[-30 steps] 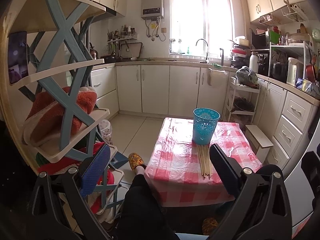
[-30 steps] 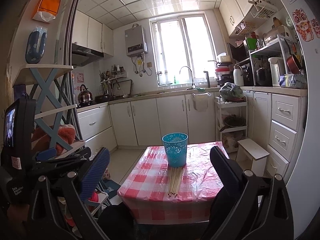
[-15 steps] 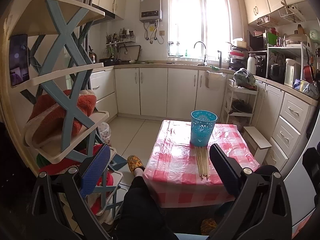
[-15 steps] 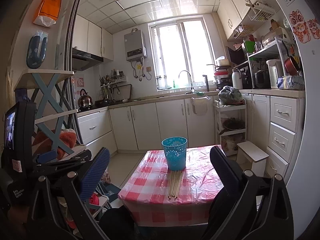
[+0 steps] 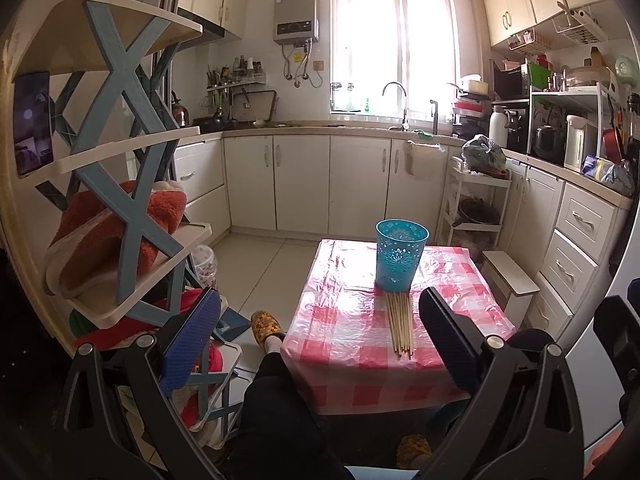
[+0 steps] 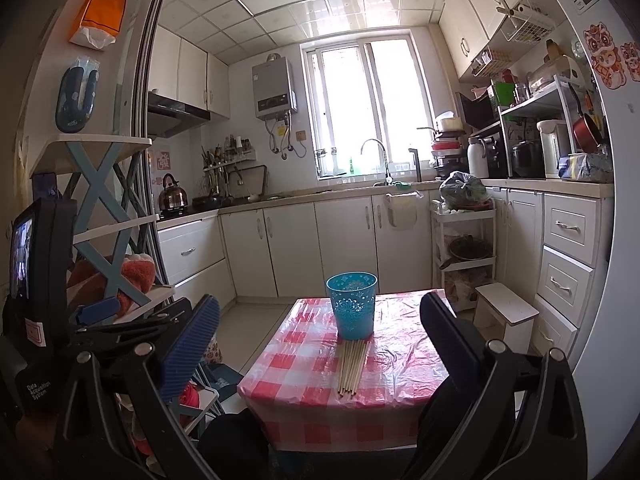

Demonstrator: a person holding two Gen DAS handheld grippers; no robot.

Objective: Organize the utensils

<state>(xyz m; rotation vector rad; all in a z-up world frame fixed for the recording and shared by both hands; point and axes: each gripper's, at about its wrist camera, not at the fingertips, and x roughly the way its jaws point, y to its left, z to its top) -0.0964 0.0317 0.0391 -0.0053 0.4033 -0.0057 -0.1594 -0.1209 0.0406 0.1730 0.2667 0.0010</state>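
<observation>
A bundle of wooden chopsticks [image 5: 400, 326] [image 6: 352, 366] lies flat on a small table with a red-and-white checked cloth [image 5: 340, 320] [image 6: 304, 360]. Just behind the bundle stands an upright blue perforated cup [image 5: 400, 256] [image 6: 353, 305], with nothing showing inside it. My left gripper [image 5: 318, 328] is open and held back from the table's near edge, nothing between its fingers. My right gripper [image 6: 320, 334] is also open and empty, likewise short of the table. The left gripper's body [image 6: 44, 280] shows at the left of the right wrist view.
A blue-and-cream shelf rack [image 5: 120, 184] with orange towels stands close on the left. A person's dark-clad leg and yellow slipper [image 5: 266, 326] are by the table's left side. A white step stool [image 5: 510, 276] and white cabinets [image 5: 580, 236] flank the right.
Both views have shifted slightly: the table and cup sit a little lower in the frames, as both grippers tilted up a bit. Both stay open; chopsticks and cup have not moved.
</observation>
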